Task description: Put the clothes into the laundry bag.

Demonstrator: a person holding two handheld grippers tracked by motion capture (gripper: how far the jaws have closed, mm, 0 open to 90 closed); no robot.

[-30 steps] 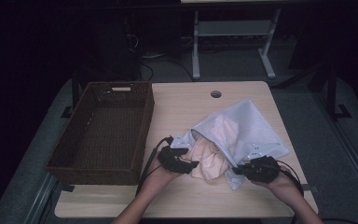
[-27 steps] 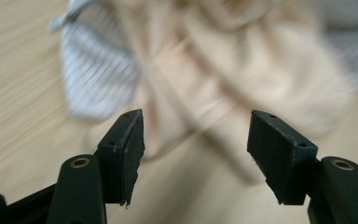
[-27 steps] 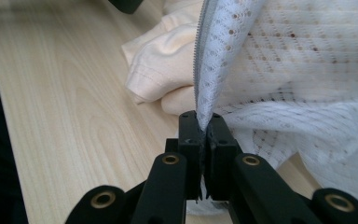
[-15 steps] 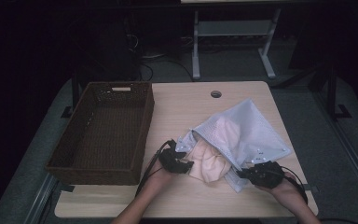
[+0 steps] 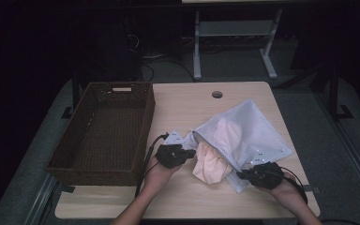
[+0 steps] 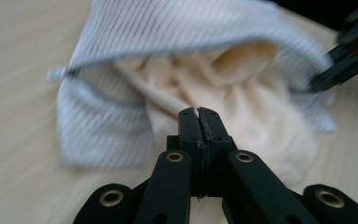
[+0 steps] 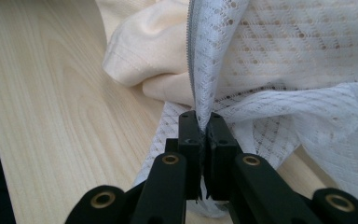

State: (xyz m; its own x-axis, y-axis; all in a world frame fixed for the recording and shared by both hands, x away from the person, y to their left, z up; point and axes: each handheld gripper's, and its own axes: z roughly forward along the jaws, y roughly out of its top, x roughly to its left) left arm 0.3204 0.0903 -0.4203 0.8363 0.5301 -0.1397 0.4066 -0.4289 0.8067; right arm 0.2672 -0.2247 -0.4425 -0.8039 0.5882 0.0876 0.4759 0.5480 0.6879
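Two soft things are being handled near the front edge of a pale wooden table (image 5: 243, 93): a white mesh laundry bag (image 5: 255, 136) and a peach cloth (image 5: 212, 164) spilling out of its mouth. Both are judged light, limp and easily bunched, so a pinch on a fold or hem is likely to serve best. The right gripper (image 7: 204, 122) is being kept clamped on the bag's zippered edge. The left gripper (image 6: 199, 116) has just been closing, and its jaws are now pressed together at a fold of the peach cloth; whether any fabric is caught between them cannot be told. A dark woven basket (image 5: 104, 127), stiff and rectangular, is standing at the left.
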